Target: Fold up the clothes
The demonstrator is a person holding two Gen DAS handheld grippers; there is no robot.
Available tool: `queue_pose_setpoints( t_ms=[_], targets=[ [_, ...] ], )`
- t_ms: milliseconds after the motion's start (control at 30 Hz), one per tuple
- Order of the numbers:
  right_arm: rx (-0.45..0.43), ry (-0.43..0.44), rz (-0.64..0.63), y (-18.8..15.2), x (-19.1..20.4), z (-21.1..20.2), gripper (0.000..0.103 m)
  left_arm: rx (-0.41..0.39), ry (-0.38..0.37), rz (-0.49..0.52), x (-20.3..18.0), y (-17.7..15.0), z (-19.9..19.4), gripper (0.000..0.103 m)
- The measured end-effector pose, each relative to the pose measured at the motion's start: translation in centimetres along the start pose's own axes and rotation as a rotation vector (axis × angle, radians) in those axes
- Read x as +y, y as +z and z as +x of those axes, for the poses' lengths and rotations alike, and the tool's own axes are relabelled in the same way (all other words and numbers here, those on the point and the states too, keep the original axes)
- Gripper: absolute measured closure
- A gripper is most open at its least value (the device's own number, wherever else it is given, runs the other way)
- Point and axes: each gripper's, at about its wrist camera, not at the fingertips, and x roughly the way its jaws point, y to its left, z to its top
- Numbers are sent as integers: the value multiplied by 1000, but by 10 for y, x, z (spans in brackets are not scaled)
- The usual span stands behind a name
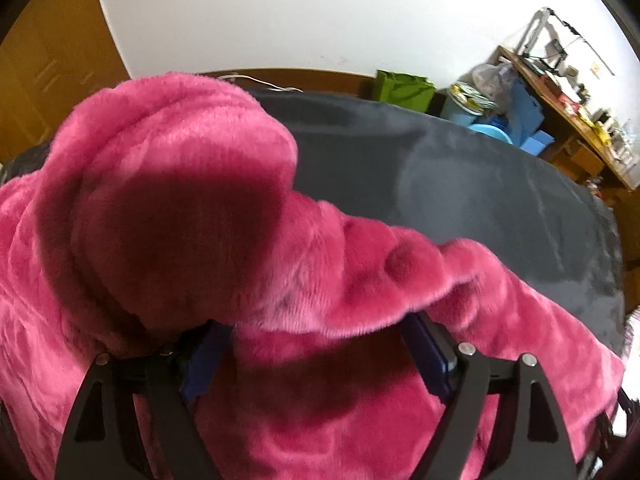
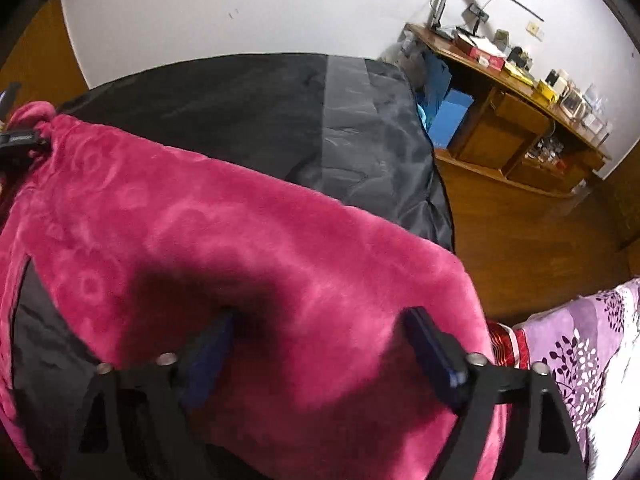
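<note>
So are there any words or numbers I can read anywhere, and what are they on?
None can be read.
Black tag at the edge of the pink fleece garment: pale lettering, too blurred to read.
Boxes on the wooden desk: too small to read.
Green bag: no print visible.

1. In my left wrist view the pink fleece garment (image 1: 248,208) covers the fingertips (image 1: 208,344) of the left gripper (image 1: 316,336).
2. The garment is cut by the left and bottom edges.
3. Small things on the desk (image 2: 516,92), upper right, I cannot identify.
</note>
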Motion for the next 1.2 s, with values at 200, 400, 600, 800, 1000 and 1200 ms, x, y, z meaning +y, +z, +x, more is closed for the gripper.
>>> queue_pose_setpoints(
  t_ms=[200,400,600,800,1000,1200],
  targets=[
    [-6,-101,-72,8,-1,2,12,-44,-71,30,-7,-38,-56,17],
    [-88,-44,-84,1,12,-45,12,-44,-73,1,28,-106,-103,17],
    [-112,190,-164,-26,67,-77,12,7,0,-82,82,-192,-135,17],
    [-52,352,-228,-68,139,-86,12,37,67,-169,150,-242,-156,17],
    [-66,313,-289,-75,191,-102,12,30,57,-204,207,-239,-148,17],
    [-78,240,-200,-19,236,-80,12,45,-117,-119,223,-244,-139,17]
  ],
)
